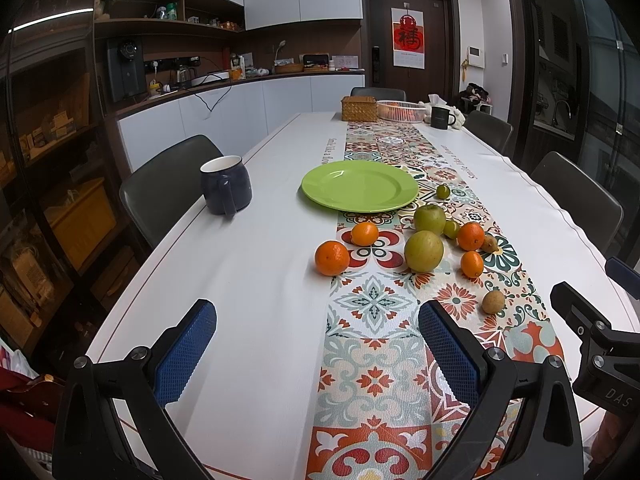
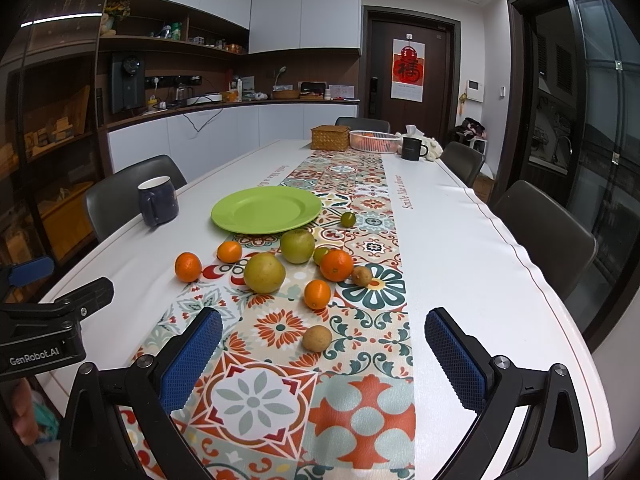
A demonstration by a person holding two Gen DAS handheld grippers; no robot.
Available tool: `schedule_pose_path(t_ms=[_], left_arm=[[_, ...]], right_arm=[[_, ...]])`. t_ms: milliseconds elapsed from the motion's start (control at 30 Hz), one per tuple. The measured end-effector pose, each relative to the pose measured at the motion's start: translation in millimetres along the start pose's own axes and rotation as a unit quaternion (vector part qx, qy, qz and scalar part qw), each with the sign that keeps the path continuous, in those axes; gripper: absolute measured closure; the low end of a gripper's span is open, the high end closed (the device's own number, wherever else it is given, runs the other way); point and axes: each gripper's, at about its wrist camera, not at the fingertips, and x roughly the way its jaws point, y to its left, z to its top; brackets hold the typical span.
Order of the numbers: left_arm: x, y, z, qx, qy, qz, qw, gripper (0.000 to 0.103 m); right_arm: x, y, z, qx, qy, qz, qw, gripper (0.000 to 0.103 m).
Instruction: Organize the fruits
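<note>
- Blue-padded fingers of the left gripper (image 1: 316,352) are seen spread wide at the lower frame of the left wrist view, nothing held between them; oranges (image 1: 331,258) and green apples (image 1: 423,251) are scattered at centre right on the patterned runner (image 1: 372,360), below the green plate (image 1: 360,186).
- In the right wrist view, the right gripper (image 2: 322,354) is likewise spread, empty; a small brown fruit (image 2: 317,338) is seen just above it, and a dark mug (image 2: 158,201) at left.

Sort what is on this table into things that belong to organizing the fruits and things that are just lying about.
Belongs to the job:
oranges
green apples
small brown fruits
small green fruits
green plate, no fruit on it yet

Just lying about:
dark blue mug
wicker box
white basket
black mug
</note>
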Motion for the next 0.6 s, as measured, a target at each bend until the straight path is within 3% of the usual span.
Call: schedule_pose_path(t_ms=[600], left_arm=[[1.4,2.2,-0.3,-0.001,0.002,0.002,1.0000,0.000]], right_arm=[[1.7,1.1,0.6,0.000,0.003,0.001,1.000,0.001]])
